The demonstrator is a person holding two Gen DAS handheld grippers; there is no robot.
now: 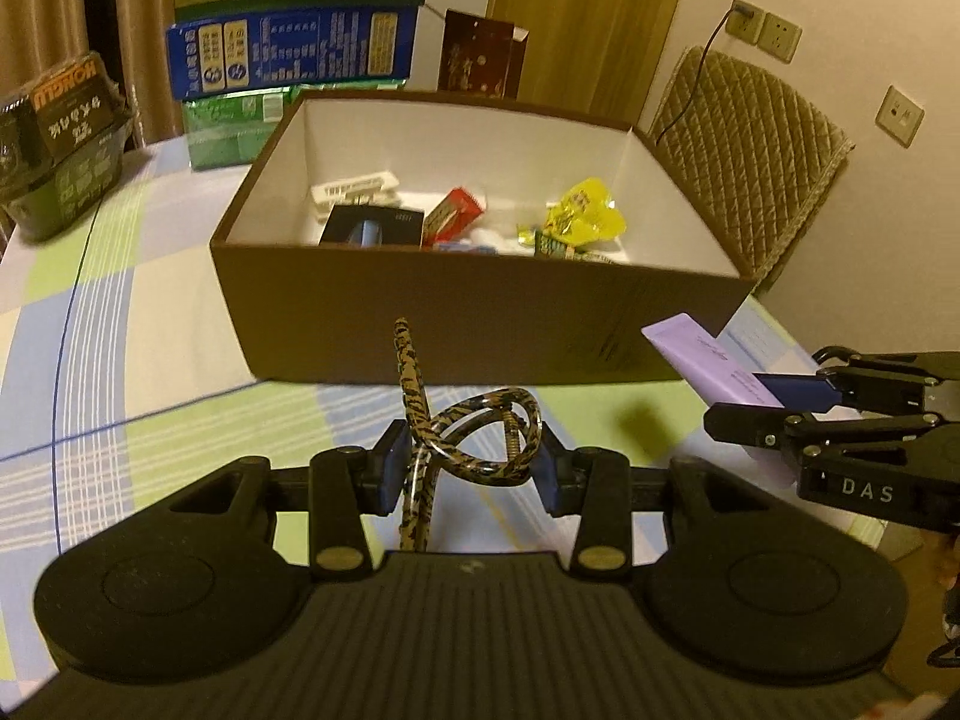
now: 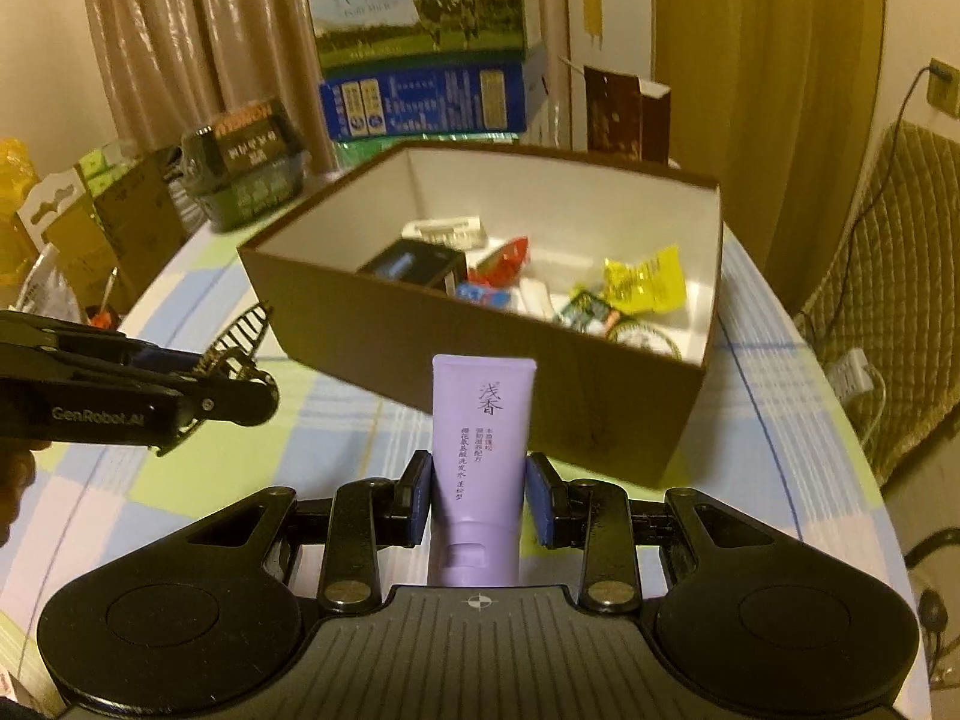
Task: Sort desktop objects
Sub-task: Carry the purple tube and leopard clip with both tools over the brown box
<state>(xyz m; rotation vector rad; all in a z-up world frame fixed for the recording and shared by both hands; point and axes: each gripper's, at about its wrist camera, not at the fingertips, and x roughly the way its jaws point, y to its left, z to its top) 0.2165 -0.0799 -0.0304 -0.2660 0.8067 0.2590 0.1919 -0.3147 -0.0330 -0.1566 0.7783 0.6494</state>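
My left gripper [image 1: 471, 465] is shut on a tiger-print hair claw clip [image 1: 480, 438], held above the checked tablecloth just in front of the brown box [image 1: 480, 312]. In the right wrist view the same clip [image 2: 240, 336] shows its toothed end at the left gripper [image 2: 234, 372]. My right gripper [image 2: 480, 499] is shut on a purple tube [image 2: 483, 420] with its flat end pointing at the box [image 2: 372, 330]. The left wrist view shows that tube [image 1: 708, 366] and the right gripper [image 1: 768, 407] at the right edge. Inside the box lie yellow packets [image 1: 585, 216], a red packet [image 1: 453, 216] and a dark carton [image 1: 372, 227].
Stacked milk cartons [image 1: 294, 54] and a dark brown carton [image 1: 480, 57] stand behind the box. Dark snack packs [image 1: 66, 138] sit at the table's left. A quilted chair [image 1: 750, 162] stands to the right by a wall with sockets [image 1: 762, 24]. Cardboard boxes [image 2: 90, 222] crowd the far left.
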